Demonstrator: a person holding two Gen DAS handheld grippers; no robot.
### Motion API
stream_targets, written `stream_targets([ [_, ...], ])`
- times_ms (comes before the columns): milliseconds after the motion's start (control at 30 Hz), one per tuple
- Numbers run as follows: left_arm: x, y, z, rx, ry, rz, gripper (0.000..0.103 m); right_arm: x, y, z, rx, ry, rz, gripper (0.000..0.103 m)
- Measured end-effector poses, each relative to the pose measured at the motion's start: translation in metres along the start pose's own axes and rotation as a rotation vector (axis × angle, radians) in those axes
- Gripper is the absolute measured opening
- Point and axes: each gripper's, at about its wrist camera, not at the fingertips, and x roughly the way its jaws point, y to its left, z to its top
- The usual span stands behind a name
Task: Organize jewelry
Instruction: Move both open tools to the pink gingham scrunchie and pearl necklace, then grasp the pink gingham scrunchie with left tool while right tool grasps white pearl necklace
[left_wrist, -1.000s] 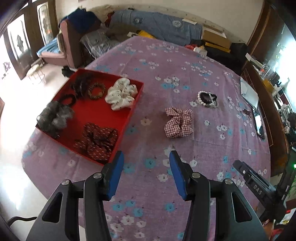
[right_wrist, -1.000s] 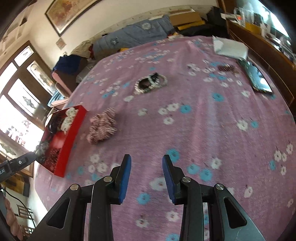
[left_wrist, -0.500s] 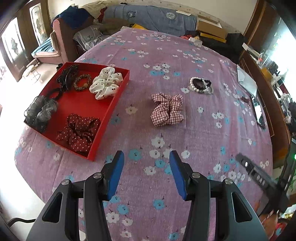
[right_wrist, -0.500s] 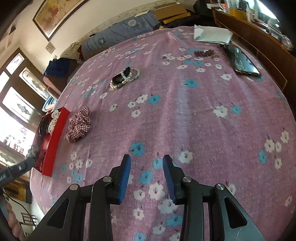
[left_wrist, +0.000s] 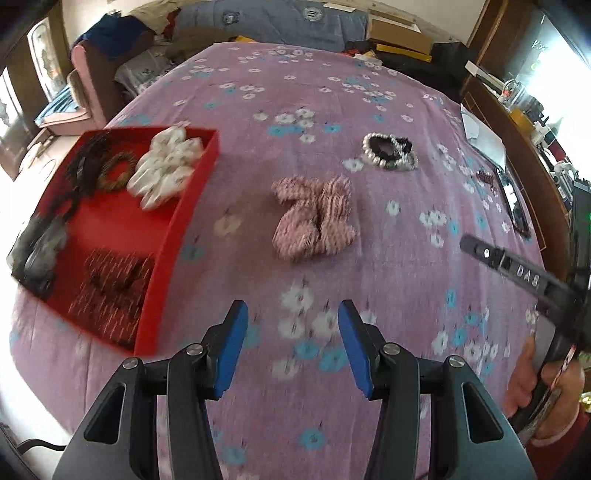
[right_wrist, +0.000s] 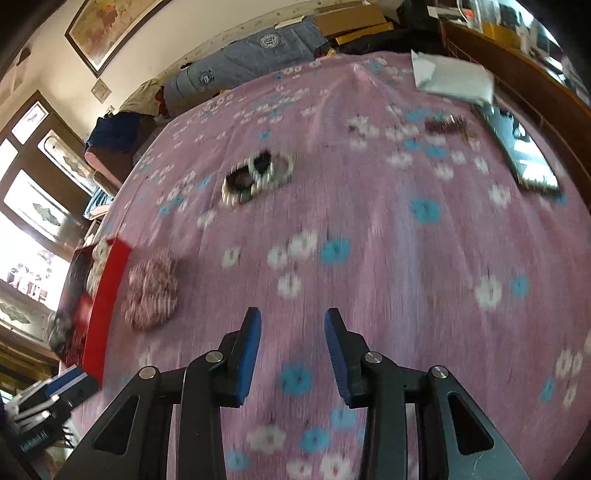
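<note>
A red-and-white checked scrunchie lies on the purple flowered cloth, ahead of my open, empty left gripper; it also shows in the right wrist view. Pearl bracelets with a dark hair tie lie further back, also in the right wrist view. A red tray at the left holds a white scrunchie, a dark red dotted scrunchie, a grey one and dark hair ties. My right gripper is open and empty above the cloth.
A phone and a white packet lie at the right side of the bed, with a small dark beaded piece beside them. Folded bedding and boxes sit at the far end. The right gripper's body shows at the right of the left view.
Both grippers have moved forward and lower toward the cloth; the checked scrunchie and bracelets look larger and nearer. Both stay open and empty.
</note>
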Motion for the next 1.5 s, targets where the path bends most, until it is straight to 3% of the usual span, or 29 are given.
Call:
stream_targets([
  [167,0.026,-0.003,0.036,0.038,-0.034,0.021,0.049,0.019,0.016,0.05,-0.051,-0.011,0.036,0.039],
  [300,0.052,0.001,0.054,0.026,-0.008,0.008,0.049,0.045,0.036,0.081,-0.106,-0.01,0.053,0.038],
  [433,0.071,0.005,0.064,0.02,0.014,-0.004,0.049,0.074,0.052,0.099,-0.165,0.005,0.02,0.027],
  [533,0.079,0.007,0.067,0.023,0.028,-0.021,0.049,0.089,0.057,0.108,-0.187,0.006,-0.009,0.026],
  [767,0.088,0.004,0.066,0.034,0.048,-0.057,0.049,0.108,0.059,0.115,-0.219,0.022,-0.053,0.015],
  [800,0.089,0.004,0.065,0.034,0.05,-0.061,0.045,0.109,0.06,0.115,-0.219,0.023,-0.055,0.015],
  [833,0.088,0.004,0.065,0.032,0.049,-0.069,0.029,0.109,0.06,0.116,-0.219,0.023,-0.059,0.015],
  [900,0.089,0.003,0.064,0.039,0.059,-0.077,0.014,0.11,0.06,0.117,-0.219,0.021,-0.07,0.015],
  [1167,0.083,-0.005,0.057,0.052,0.051,-0.086,0.014,0.114,0.072,0.115,-0.279,0.017,-0.142,0.011],
  [1233,0.081,-0.007,0.055,0.061,0.036,-0.091,0.008,0.113,0.074,0.114,-0.292,0.022,-0.149,0.01],
  [1500,0.05,-0.006,0.051,0.034,-0.011,-0.135,0.007,0.057,0.053,0.103,-0.183,-0.022,-0.064,0.006],
])
